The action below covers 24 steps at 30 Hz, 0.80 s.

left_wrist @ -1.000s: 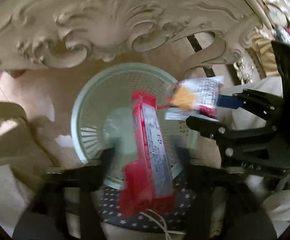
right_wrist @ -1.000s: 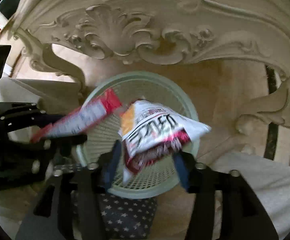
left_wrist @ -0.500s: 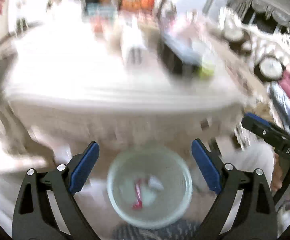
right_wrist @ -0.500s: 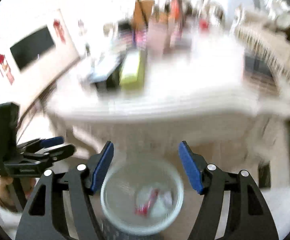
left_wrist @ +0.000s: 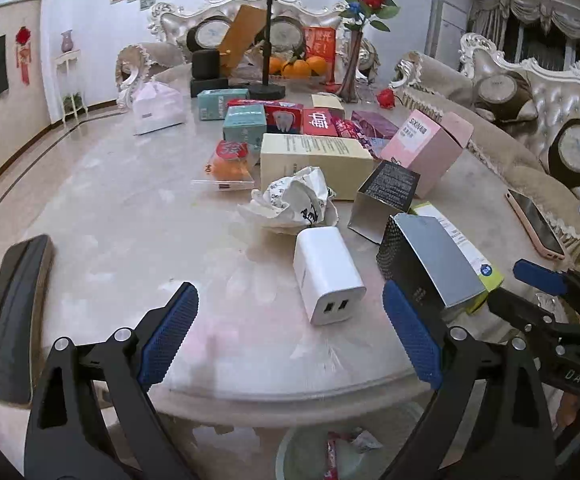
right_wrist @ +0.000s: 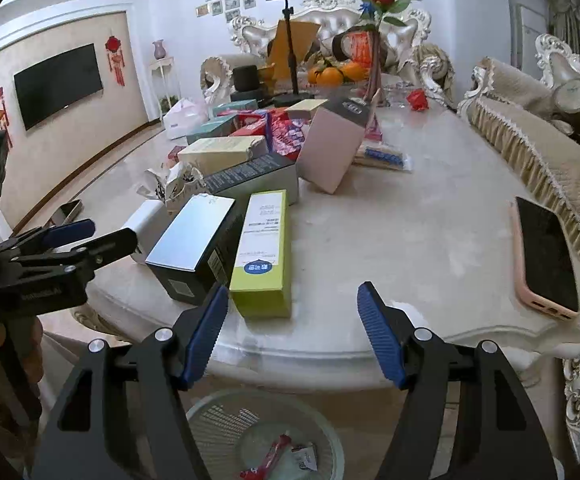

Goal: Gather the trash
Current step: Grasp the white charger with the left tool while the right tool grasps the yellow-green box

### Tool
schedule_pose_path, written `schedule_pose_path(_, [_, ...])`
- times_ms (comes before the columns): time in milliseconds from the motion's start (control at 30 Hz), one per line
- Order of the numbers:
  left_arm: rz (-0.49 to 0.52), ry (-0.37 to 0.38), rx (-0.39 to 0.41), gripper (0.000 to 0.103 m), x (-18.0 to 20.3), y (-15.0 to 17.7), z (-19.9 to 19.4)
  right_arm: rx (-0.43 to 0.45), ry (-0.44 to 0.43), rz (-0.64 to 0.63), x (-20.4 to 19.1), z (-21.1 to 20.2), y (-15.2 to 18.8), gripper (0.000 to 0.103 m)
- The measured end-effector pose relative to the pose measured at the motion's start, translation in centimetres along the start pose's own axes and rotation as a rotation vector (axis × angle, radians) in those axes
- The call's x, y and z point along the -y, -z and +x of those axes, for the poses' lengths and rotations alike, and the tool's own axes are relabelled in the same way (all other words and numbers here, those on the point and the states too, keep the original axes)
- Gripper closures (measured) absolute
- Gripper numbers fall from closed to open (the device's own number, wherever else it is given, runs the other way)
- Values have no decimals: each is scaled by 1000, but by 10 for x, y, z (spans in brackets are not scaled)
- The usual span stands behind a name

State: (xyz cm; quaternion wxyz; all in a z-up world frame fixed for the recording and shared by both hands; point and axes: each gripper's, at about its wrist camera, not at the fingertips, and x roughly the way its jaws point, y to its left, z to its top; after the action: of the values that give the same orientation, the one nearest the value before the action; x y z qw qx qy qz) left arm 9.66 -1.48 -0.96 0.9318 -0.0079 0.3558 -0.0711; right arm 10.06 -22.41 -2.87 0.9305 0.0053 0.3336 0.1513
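My left gripper [left_wrist: 290,332] is open and empty above the table's front edge. My right gripper [right_wrist: 291,332] is open and empty beside it; it also shows in the left wrist view [left_wrist: 545,280]. A pale green mesh trash basket [right_wrist: 218,412] stands on the floor under the table edge, holding a red wrapper [right_wrist: 270,454] and a white snack bag [right_wrist: 303,454]. It also shows in the left wrist view [left_wrist: 297,446]. A crumpled white paper wrapper [left_wrist: 293,200] lies mid-table. An orange snack packet [left_wrist: 228,168] lies behind it.
The marble table [left_wrist: 130,208] carries several boxes: a white charger [left_wrist: 327,276], a black-silver box [right_wrist: 194,248], a lime-green box [right_wrist: 264,248], a pink box [right_wrist: 329,148]. A pink phone [right_wrist: 543,256] lies right, a dark phone [left_wrist: 14,312] left. Sofas stand around.
Both grippers let go of the red wrapper and the white snack bag into the basket, then rose from the basket to table height. Both now stand open and empty.
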Motion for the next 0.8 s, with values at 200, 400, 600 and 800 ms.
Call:
schedule_pose_path(200, [22, -5, -3, 12, 1, -5, 10, -28, 32, -33, -1, 14, -5, 39])
schedule_pose_path(400, [35, -30, -33, 12, 5, -3, 28, -45, 42, -57, -4, 32, -13, 39])
schedule_pose_path(600, [7, -54, -40, 33, -3, -3, 34, -52, 43, -91, -6, 41, -21, 49])
schedule_pose_path(800, [42, -41, -27, 75, -1, -4, 32, -52, 33, -107, -11, 41, -21, 75])
